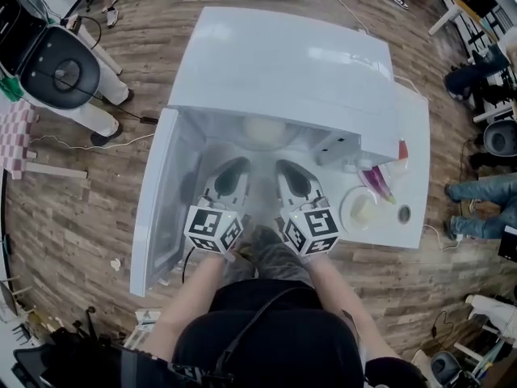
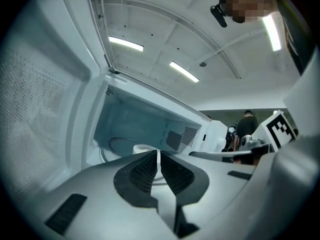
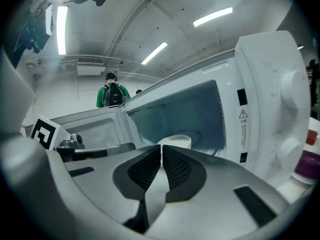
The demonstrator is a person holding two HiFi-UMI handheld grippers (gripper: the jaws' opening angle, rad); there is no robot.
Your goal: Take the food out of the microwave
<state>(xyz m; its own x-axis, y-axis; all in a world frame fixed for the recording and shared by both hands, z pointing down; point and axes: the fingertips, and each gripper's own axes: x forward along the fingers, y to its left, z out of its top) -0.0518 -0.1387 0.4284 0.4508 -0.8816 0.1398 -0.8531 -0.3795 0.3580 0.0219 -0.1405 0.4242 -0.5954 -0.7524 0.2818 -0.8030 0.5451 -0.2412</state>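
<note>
So the biggest thing here is the white worktop (image 1: 416, 136) sitting on a wood-plank floor (image 1: 73, 217), and most of it is taken up by a white microwave (image 1: 275, 63). Its door (image 1: 153, 208) is swung wide open to the left in the head view, so the whole cavity is open to see. The person stands right in front of it with both grippers pointed into the opening, side by side and a little apart. The left gripper (image 1: 236, 168) is clenched, jaws pressed together with nothing between them, and its own view shows the tips just at the mouth of the cavity. The right gripper (image 1: 287, 168) is the same deal: jaws together, empty, aimed at the middle of the oven, with the control panel and its two knobs (image 3: 292, 86) off to its right. The food is in a white bowl (image 1: 265, 129) on the turntable inside the microwave, toward the back. In both gripper views it sits just past the jaw tips, not touched by either. On the worktop to the right of the microwave there's a white plate (image 1: 359, 208), a bottle with a red cap (image 1: 401, 150), something purple (image 1: 378, 183) beside the plate, and a small grey round thing (image 1: 404, 213).
</note>
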